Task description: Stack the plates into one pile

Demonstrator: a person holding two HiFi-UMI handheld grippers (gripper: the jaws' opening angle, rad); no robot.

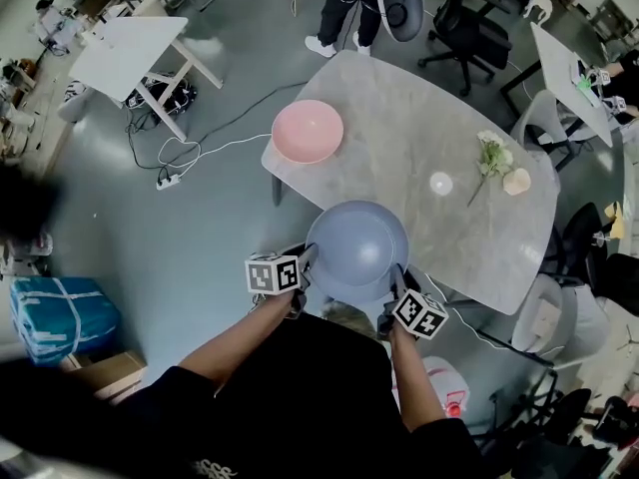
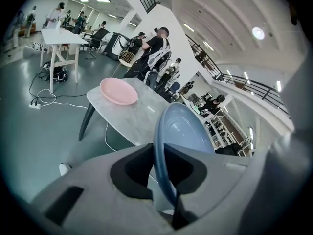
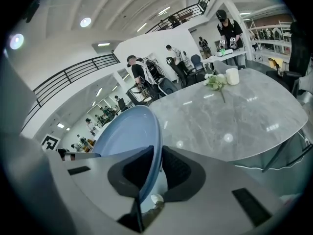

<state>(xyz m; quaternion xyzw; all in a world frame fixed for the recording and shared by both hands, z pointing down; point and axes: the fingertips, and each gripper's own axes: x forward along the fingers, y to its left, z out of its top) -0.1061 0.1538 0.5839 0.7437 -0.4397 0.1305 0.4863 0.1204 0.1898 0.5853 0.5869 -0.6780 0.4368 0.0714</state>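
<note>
While the blue plate is clamped at its rim from both sides, it is held over the near edge of the table, partly out past it. Its left rim is pinched between the jaws of the left gripper and its right rim between those of the right gripper. In each gripper view the rim is seen edge-on, pressed by dark pads on either side. The plate is kept hollow side up. A pink plate is seen lying flat on the table's far left corner, well apart from the blue one. Toward the right end of the table a flower is laid, with a pale cup just beside it and a small white disc near them.
</note>
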